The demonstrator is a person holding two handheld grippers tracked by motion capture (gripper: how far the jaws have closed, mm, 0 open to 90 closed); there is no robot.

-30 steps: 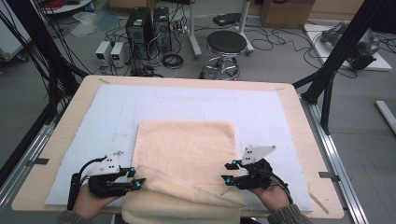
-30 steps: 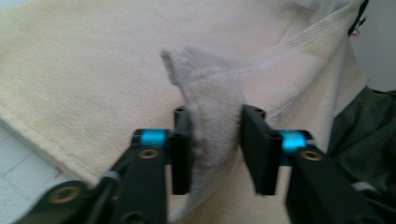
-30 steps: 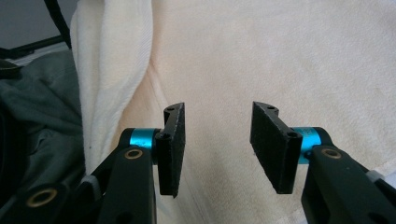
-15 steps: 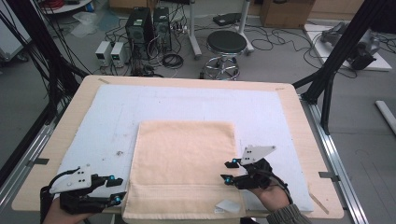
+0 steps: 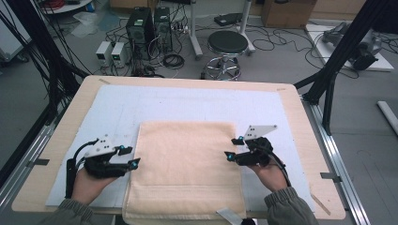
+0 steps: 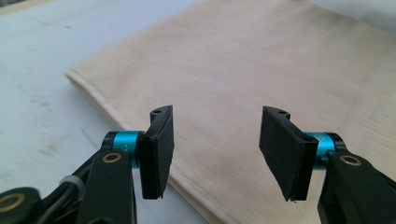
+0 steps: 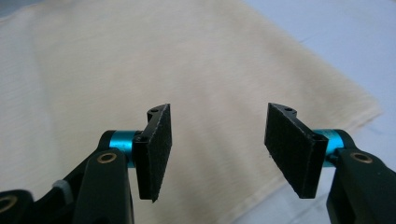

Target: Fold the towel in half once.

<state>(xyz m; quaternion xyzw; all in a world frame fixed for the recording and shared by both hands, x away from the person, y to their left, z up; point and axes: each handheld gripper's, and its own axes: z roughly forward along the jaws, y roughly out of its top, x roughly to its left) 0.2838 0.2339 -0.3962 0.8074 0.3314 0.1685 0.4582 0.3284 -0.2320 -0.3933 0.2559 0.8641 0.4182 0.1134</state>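
At the bottom edge of the high view, the near end of the cream towel (image 5: 185,168) hangs over the table (image 5: 56,140) rim and is cut off, as are both forearms past the olive sleeves; a small pale tag (image 5: 230,215) at that hem is only partly seen. One towel lies flat on one pale blue mat (image 5: 117,108), roughly in the middle of the table's near half, folded into a tidy rectangle. Two grippers are present, one in each hand. Beside the towel's left edge sits the left gripper (image 5: 128,157), held low and level, pointing inward across the cloth; its jaws have just been opening, and in the left gripper view they stand apart with nothing between them, the towel's edge (image 6: 219,84) lying below and blurred. Beside the opposite edge, the right gripper (image 5: 233,149) mirrors it, also level and pointing inward; its jaws have likewise just been opening and stand released, with the towel (image 7: 140,70) beneath them and untouched.
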